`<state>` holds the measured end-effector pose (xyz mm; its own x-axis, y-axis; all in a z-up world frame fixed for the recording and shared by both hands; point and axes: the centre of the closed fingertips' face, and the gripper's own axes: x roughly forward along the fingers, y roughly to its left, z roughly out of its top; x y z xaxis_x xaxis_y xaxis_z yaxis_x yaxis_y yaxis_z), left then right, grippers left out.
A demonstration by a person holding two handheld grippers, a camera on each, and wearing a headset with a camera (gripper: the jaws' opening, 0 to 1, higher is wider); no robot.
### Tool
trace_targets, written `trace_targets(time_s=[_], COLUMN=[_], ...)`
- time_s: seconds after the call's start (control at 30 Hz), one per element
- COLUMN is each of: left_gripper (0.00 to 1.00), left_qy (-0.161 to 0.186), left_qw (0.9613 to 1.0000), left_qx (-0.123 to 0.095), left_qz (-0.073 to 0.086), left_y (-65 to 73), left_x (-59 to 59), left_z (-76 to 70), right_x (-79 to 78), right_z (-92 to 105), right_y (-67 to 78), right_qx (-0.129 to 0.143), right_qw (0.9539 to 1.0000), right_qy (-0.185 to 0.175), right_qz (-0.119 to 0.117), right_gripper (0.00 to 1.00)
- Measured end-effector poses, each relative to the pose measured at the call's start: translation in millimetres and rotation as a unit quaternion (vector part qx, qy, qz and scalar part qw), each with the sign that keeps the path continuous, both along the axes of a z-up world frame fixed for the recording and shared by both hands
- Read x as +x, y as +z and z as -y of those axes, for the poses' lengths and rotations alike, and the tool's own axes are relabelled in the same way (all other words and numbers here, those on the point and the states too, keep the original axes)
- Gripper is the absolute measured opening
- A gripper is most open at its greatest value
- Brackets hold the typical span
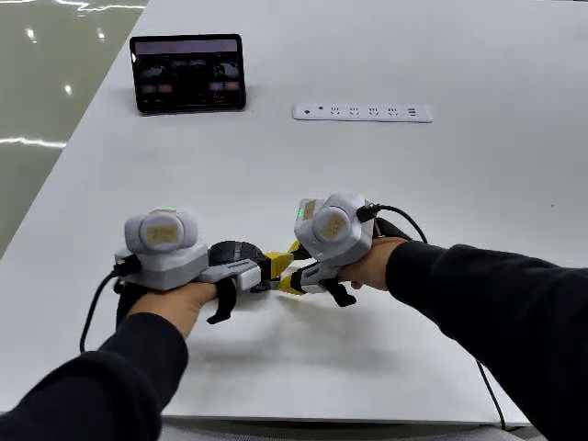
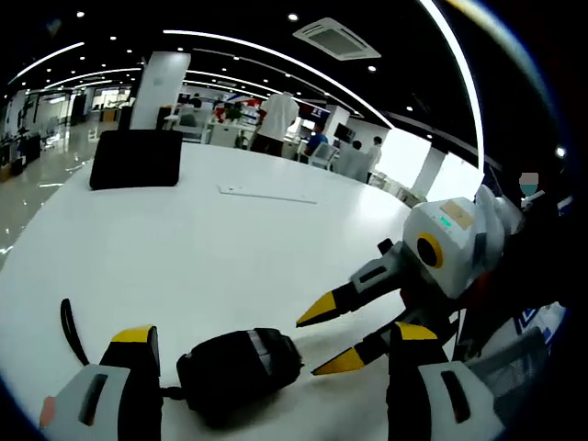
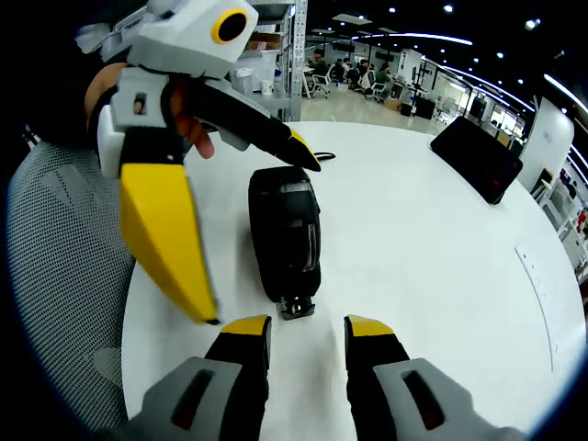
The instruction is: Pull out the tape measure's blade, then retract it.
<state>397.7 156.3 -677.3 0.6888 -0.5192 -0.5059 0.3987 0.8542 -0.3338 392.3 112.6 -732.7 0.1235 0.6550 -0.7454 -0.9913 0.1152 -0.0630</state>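
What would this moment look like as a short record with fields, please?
Surface: white table, with a tablet and a power strip at its far side
Tape measure: black, lying on the table, blade not pulled out
Left gripper: open, one jaw on each side of the case, not clamped
Right gripper: open, facing the blade's hook, which lies just ahead of its jaws

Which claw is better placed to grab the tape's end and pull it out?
The right claw: the blade's end hook faces its open jaws, just ahead. The left claw flanks the tape measure.
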Motion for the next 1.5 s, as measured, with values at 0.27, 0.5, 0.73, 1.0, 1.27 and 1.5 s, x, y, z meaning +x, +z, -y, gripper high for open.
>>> trace_targets(time_s=[0.27,0.5,0.73,1.0,1.27,1.5], left_gripper=[1.00,1.00,1.00,1.00,1.00,1.00], left_qy=[-0.078,-0.098,-0.093,-0.062,-0.048,-0.028], left_qw=[0.9947,0.9933,0.9931,0.9940,0.9941,0.9945], left_qx=[0.031,0.023,0.046,0.065,0.077,0.081], left_qz=[0.059,0.056,0.055,0.062,0.060,0.059], left_y=[27.2,27.2,24.3,26.8,28.4,25.5], left_x=[-11.8,-24.4,-38.2,-45.6,-58.6,-70.5], left_z=[-16.5,-38.2,-74.6,-117.0,-146.2,-168.3], right_x=[-1.7,-20.0,-25.3,-40.1,-46.2,-51.0], right_z=[37.3,87.0,140.7,196.6,266.6,284.8], right_y=[37.6,62.4,78.0,75.0,57.8,65.3], right_qx=[0.038,0.055,0.082,0.087,0.058,0.072], right_qw=[0.9979,0.9949,0.9857,0.9807,0.9705,0.9633], right_qy=[-0.048,-0.080,-0.144,-0.173,-0.232,-0.257], right_qz=[0.023,0.027,0.031,0.027,0.030,0.034], right_gripper=[0.44,0.59,0.75,0.94,1.00,1.00])
